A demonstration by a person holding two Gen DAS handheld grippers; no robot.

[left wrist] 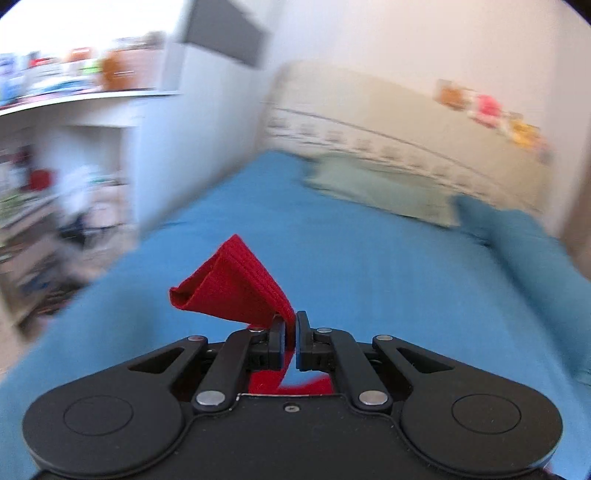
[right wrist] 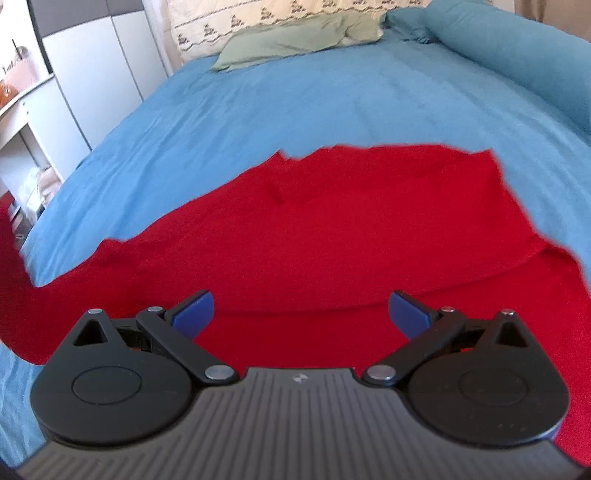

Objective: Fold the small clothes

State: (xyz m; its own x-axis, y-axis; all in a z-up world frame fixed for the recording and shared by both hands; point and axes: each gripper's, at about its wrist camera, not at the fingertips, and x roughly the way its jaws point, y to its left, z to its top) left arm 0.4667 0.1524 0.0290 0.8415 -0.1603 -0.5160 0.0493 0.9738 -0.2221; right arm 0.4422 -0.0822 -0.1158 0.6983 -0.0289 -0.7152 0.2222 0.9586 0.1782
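Observation:
A red knitted garment [right wrist: 332,229] lies spread on the blue bedspread [right wrist: 295,103]. In the left wrist view my left gripper [left wrist: 291,334] is shut on a ribbed edge of the red garment [left wrist: 232,284], which sticks up past the black pads in a folded flap, lifted above the bed. More red cloth hangs below the jaws. In the right wrist view my right gripper [right wrist: 301,314] stands open just above the near part of the garment, its blue pads [right wrist: 194,312] wide apart with nothing pinched between them. A strip of red cloth rises off the bed at the far left edge.
A green pillow [right wrist: 295,38] and a cream embroidered pillow [right wrist: 258,14] lie at the head of the bed, a blue bolster [right wrist: 517,51] along the right side. White cupboards and cluttered shelves [left wrist: 55,147] stand to the left of the bed.

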